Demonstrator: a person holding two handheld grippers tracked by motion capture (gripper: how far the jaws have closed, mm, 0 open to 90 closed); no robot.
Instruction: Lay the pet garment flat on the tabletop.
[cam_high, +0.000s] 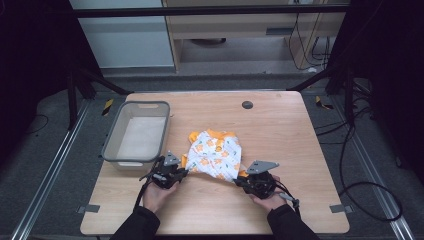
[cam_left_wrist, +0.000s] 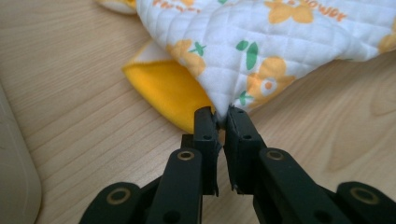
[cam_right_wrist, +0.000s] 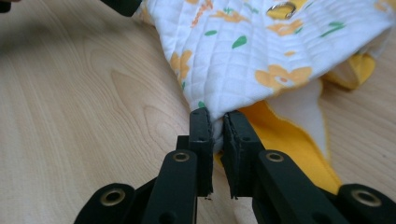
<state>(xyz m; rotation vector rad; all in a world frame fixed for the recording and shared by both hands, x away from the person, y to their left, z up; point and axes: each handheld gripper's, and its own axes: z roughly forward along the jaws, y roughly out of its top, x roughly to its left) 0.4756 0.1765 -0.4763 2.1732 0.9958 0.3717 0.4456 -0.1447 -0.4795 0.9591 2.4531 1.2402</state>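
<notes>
One wooden table (cam_high: 280, 150) carries everything, with a single dark round cap (cam_high: 247, 105) set into it near the far edge. On its left part stands one grey plastic basin (cam_high: 114, 141), its long side running from near to far, nothing visible inside. Just right of the basin, in the middle of the table's near half, lies one small quilted garment (cam_high: 215, 155), white with orange flowers and green leaves and an orange lining. It spreads with its long axis running across the table from left to right along its near hem, while its narrower top points away from the person. Its two near corners are drawn out toward the two hands. The left gripper (cam_left_wrist: 221, 122) has its jaws clamped together on the garment's near left corner, white quilted cloth pinched between the black pads with the orange lining beside them. The right gripper (cam_right_wrist: 217, 125) is likewise clamped on the near right corner, cloth caught between its pads. Two dark sleeves (cam_high: 137, 225) enter from the near edge.
</notes>
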